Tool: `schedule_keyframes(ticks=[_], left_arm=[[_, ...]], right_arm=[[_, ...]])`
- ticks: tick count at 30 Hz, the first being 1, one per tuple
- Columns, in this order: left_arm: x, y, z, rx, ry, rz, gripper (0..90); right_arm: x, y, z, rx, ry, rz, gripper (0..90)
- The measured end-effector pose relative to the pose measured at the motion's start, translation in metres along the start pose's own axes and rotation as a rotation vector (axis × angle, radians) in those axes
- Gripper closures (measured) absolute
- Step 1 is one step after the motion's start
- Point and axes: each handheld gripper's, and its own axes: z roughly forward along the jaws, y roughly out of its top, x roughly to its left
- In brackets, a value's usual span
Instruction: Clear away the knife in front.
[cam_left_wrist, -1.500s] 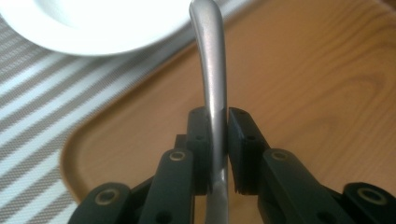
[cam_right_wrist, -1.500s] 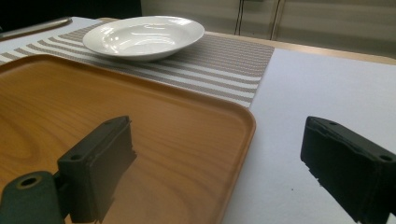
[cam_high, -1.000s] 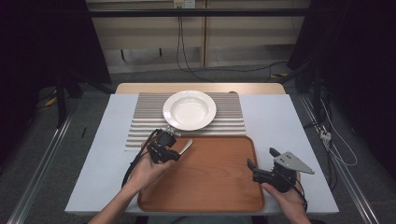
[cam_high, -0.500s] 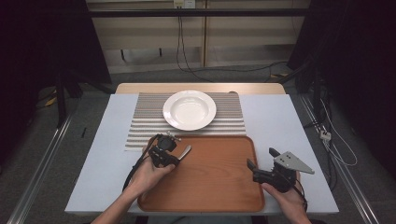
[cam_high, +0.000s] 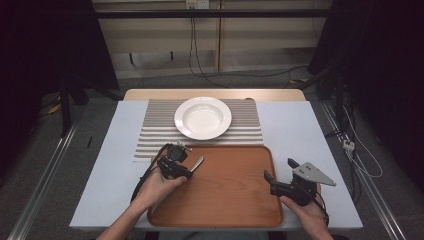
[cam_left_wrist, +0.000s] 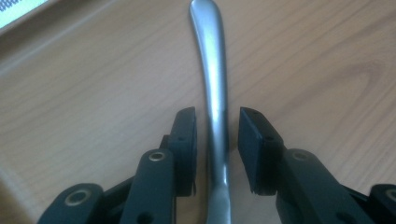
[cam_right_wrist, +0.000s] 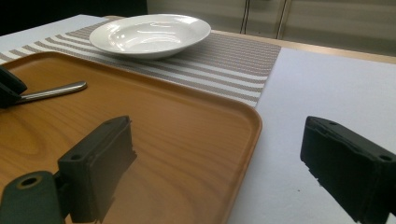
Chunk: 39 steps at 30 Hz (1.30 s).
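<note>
The handle of a metal utensil (cam_left_wrist: 210, 60) lies on the wooden tray (cam_high: 225, 200) near its far left corner, and its other end is hidden. My left gripper (cam_high: 186, 170) straddles it. The jaws have just been opening, and in the left gripper view a thin gap shows between each black pad (cam_left_wrist: 187, 135) and the handle. My right gripper (cam_high: 280, 169) stands wide open over the tray's right rim (cam_right_wrist: 243, 140), with nothing between its fingers. From the right gripper view the handle (cam_right_wrist: 56, 91) sticks out of the left gripper (cam_right_wrist: 9, 86).
A white deep plate (cam_high: 202, 117) sits on a striped placemat (cam_high: 155, 135) just beyond the tray. The table top (cam_high: 310, 130) is pale, with a wooden strip along the far edge. Cables hang behind it.
The left gripper and the metal handle have shifted slightly toward the near side. The right gripper has not moved.
</note>
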Motion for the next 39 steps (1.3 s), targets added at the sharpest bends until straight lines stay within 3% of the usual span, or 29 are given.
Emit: schedule_keyframes(ticks=[2, 3, 5, 8, 10, 14, 16, 18, 19, 21, 23, 27, 29, 32, 36, 39], left_arm=[[0.001, 0.000, -0.002, -0.024, 0.024, 0.023, 47.6], [0.001, 0.000, -0.003, -0.039, 0.029, 0.031, 47.6], [0.004, 0.001, -0.007, -0.072, 0.022, 0.025, 39.1], [0.008, 0.000, -0.013, -0.129, -0.046, 0.059, 27.5], [0.006, 0.000, -0.015, -0.169, -0.054, 0.091, 26.7], [-0.001, 0.001, -0.016, -0.211, -0.027, 0.137, 22.7], [-0.004, 0.001, -0.016, -0.223, -0.019, 0.168, 22.9], [-0.006, 0.002, -0.015, -0.222, -0.045, 0.196, 25.9], [-0.008, 0.002, -0.016, -0.223, -0.012, 0.204, 26.0], [-0.008, 0.002, -0.013, -0.228, -0.029, 0.211, 25.7], [-0.009, 0.002, -0.011, -0.228, -0.021, 0.220, 25.9], [-0.007, 0.002, -0.008, -0.232, -0.022, 0.213, 33.2], [-0.006, 0.003, -0.006, -0.224, -0.030, 0.185, 38.3], [-0.006, 0.002, -0.004, -0.213, -0.062, 0.185, 54.3], [-0.010, 0.000, 0.003, -0.170, -0.036, 0.212, 78.4], [-0.007, -0.001, 0.009, -0.139, -0.042, 0.213, 86.9]], right_arm=[[0.000, 0.000, 0.000, -0.002, 0.003, -0.002, 9.2], [0.000, 0.000, 0.000, -0.002, 0.003, -0.002, 9.2], [0.000, 0.000, 0.000, -0.001, 0.005, -0.004, 9.2], [0.000, 0.000, 0.000, -0.002, 0.005, -0.007, 9.2], [0.000, 0.000, -0.001, -0.001, 0.006, -0.005, 9.2], [0.000, 0.000, 0.000, 0.001, 0.005, -0.005, 9.2], [0.000, 0.000, 0.000, 0.003, 0.005, -0.005, 9.2], [0.000, 0.000, -0.001, 0.004, 0.004, -0.004, 9.2], [-0.001, -0.001, -0.001, 0.004, 0.004, -0.004, 9.2], [-0.001, -0.001, 0.000, 0.005, 0.003, -0.001, 9.2], [-0.001, -0.001, 0.000, 0.007, 0.002, 0.006, 9.2], [-0.002, -0.001, 0.000, 0.007, 0.001, 0.006, 9.1], [-0.002, -0.001, -0.001, 0.004, 0.002, 0.001, 9.1], [-0.003, -0.002, -0.001, 0.007, 0.004, 0.000, 9.2], [-0.003, -0.001, -0.002, 0.002, 0.000, -0.002, 9.1], [-0.002, -0.001, -0.002, 0.005, -0.002, -0.006, 9.1]])
